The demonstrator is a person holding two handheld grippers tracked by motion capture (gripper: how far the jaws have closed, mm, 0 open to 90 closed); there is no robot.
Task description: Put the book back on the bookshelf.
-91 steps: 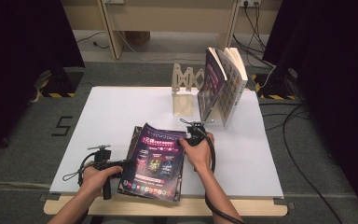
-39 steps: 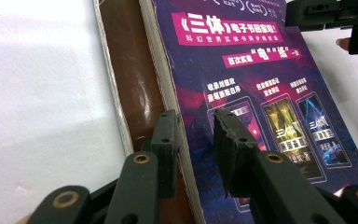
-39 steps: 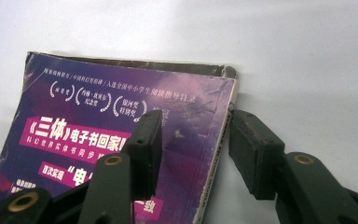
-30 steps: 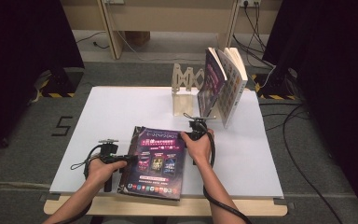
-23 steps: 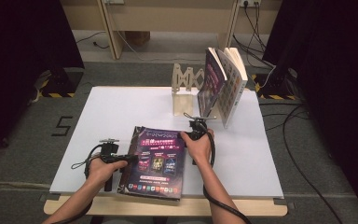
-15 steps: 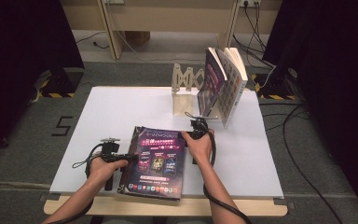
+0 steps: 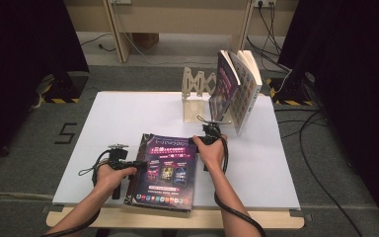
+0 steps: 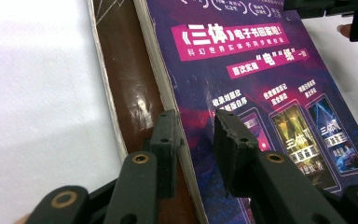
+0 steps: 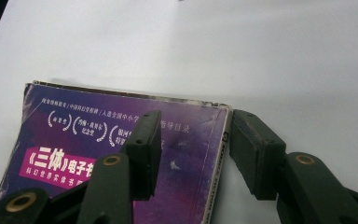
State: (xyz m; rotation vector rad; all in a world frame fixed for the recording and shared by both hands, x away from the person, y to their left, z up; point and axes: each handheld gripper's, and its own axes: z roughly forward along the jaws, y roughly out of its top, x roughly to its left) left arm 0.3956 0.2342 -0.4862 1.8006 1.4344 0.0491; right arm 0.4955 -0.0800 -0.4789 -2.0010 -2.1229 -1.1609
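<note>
- A purple, glossy-covered paperback book (image 7: 167, 168) lies flat near the front edge of a white rectangular table (image 7: 128, 111), resting on top of a brown-covered book (image 8: 137, 93) whose edge shows along its left side.
- The left gripper (image 7: 128, 165) sits at the purple book's left edge; in the left gripper view (image 8: 196, 135) its jaws stand partly apart, one over the brown cover, the other over the purple cover, with the page edge between them. Whether the pads press on anything cannot be told.
- The right gripper (image 7: 208, 138) is at the book's far right corner; in the right gripper view (image 9: 196, 140) its jaws stand wide apart, one over the purple cover, the other just beyond the spine above bare table, clamped on nothing.
- The person's left hand (image 7: 109, 174) and right hand (image 7: 211, 152) come in from the table's front edge.
- At the far side, a pale wooden folding rack (image 7: 197, 89) holds two upright books (image 7: 237, 91), well apart from the purple book.
</note>
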